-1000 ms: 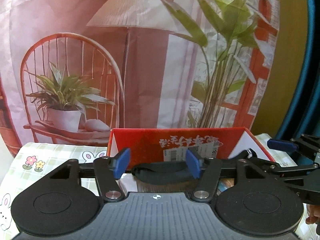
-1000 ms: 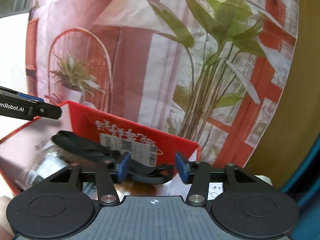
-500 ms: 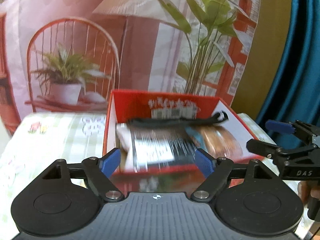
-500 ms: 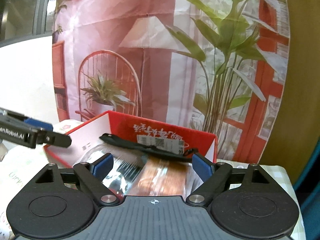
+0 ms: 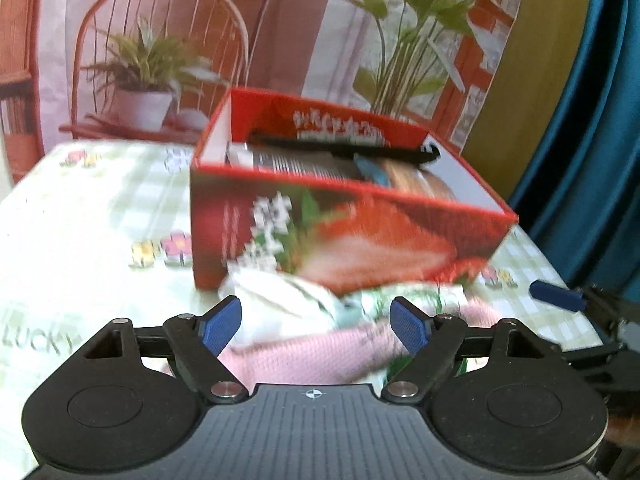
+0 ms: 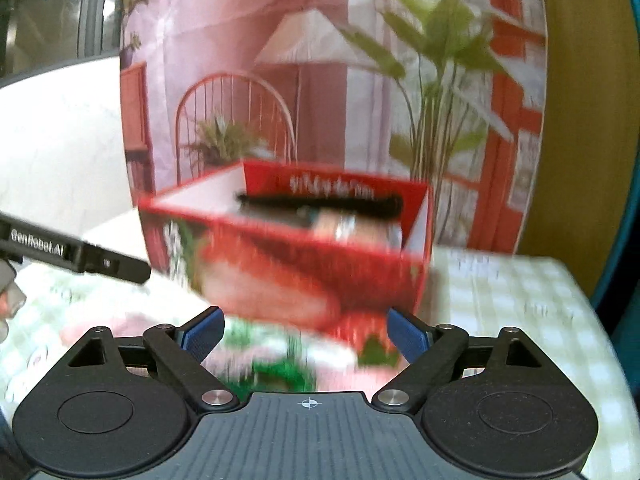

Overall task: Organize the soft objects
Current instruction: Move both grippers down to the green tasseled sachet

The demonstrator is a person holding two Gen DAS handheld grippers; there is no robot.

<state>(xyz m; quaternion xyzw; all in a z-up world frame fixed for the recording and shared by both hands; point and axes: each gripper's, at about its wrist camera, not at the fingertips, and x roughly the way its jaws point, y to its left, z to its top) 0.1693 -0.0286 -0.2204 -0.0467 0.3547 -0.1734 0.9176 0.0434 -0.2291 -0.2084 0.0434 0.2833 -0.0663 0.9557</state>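
Observation:
A red box (image 5: 344,232) (image 6: 296,264) stands on the tablecloth, and a black strap (image 5: 344,147) (image 6: 320,202) lies across the packets inside it. In front of the box sits a heap of soft things: a pink knitted piece (image 5: 320,354), a white cloth (image 5: 280,300) and a green-patterned fabric (image 6: 280,364). My left gripper (image 5: 316,322) is open just above the heap, with nothing between its blue pads. Held open too, my right gripper (image 6: 304,334) is empty over the same heap. Each gripper shows at the edge of the other's view.
A checked tablecloth (image 5: 80,216) with flower prints covers the table. A printed backdrop (image 5: 200,40) of a chair and plants hangs behind the box. A blue curtain (image 5: 592,160) hangs at the right. The table's right edge (image 6: 592,320) is near my right gripper.
Both grippers let go of the black strap, which now lies across the box, and opened wide. Both drew back from the box and sank toward the heap of cloth in front.

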